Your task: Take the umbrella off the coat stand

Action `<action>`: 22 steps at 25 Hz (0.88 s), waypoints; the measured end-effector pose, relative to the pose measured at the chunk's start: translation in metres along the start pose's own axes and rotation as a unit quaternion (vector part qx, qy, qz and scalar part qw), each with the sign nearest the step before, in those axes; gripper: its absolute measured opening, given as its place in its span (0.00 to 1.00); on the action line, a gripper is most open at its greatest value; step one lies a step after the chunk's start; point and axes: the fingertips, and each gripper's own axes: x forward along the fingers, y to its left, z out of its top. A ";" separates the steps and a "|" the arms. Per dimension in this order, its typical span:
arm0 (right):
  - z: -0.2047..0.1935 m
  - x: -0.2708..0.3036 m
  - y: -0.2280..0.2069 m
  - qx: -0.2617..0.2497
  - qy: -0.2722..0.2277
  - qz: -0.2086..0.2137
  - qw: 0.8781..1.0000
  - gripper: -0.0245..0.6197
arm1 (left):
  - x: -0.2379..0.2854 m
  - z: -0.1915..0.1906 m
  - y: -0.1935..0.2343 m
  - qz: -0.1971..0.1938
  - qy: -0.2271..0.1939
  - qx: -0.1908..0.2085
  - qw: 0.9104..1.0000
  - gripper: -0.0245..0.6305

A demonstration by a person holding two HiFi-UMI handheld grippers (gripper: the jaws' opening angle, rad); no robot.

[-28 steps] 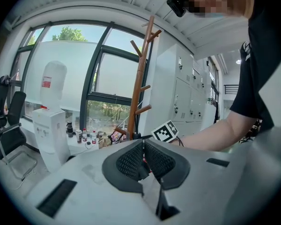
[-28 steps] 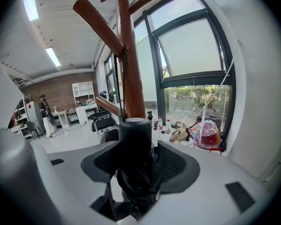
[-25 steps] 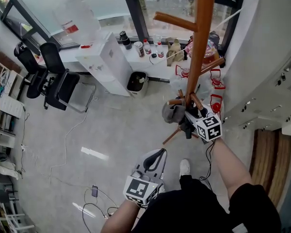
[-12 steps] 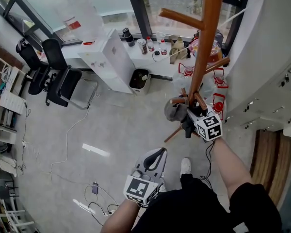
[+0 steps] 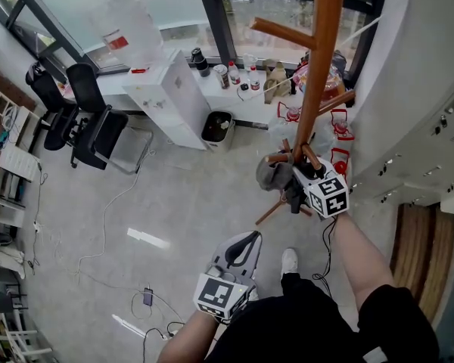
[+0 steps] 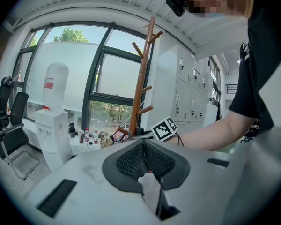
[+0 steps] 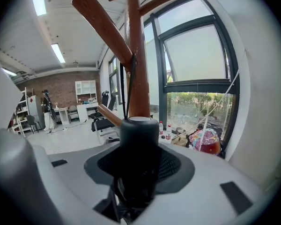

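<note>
In the upper left of the head view stand two black office chairs (image 5: 91,119) on a pale glossy floor (image 5: 174,203). Just right of them is a tall white water dispenser (image 5: 170,97), with a small black waste bin (image 5: 215,127) at its side. At the bottom centre the left gripper (image 5: 240,248) hangs over the floor, well apart from the stand. Its jaws are pressed together with nothing between them. Right of centre a brown wooden coat stand (image 5: 318,74) with slanted pegs rises to the top edge. At its lower pegs is the right gripper (image 5: 293,195), and its jaws pinch the black cylindrical handle of the umbrella (image 7: 139,135). In the right gripper view the handle stands upright just in front of the pole. A thin black strap (image 7: 123,88) goes up from it to a peg, so the umbrella hangs on the stand. Along the right edge are white lockers (image 5: 431,150).
</note>
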 end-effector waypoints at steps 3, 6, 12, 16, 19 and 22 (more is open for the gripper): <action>0.006 -0.003 0.001 -0.002 -0.001 -0.004 1.000 0.40 | -0.001 0.002 0.000 -0.002 -0.004 0.000 1.000 0.07; 0.012 -0.008 0.002 -0.002 -0.006 -0.007 1.000 0.40 | -0.003 0.000 0.001 -0.004 0.000 -0.003 1.000 0.07; 0.021 -0.023 0.005 -0.005 -0.014 -0.014 1.000 0.40 | -0.008 0.004 0.001 -0.004 -0.010 -0.007 1.000 0.07; 0.033 -0.033 0.007 -0.005 -0.026 -0.017 1.000 0.40 | -0.010 0.004 0.001 -0.008 -0.015 -0.005 1.000 0.07; 0.044 -0.042 0.009 -0.008 -0.038 -0.020 0.999 0.40 | -0.010 0.006 -0.002 -0.015 -0.018 -0.003 1.000 0.07; 0.053 -0.051 0.012 -0.011 -0.047 -0.023 0.999 0.40 | -0.012 0.007 -0.004 -0.019 -0.022 -0.003 1.000 0.07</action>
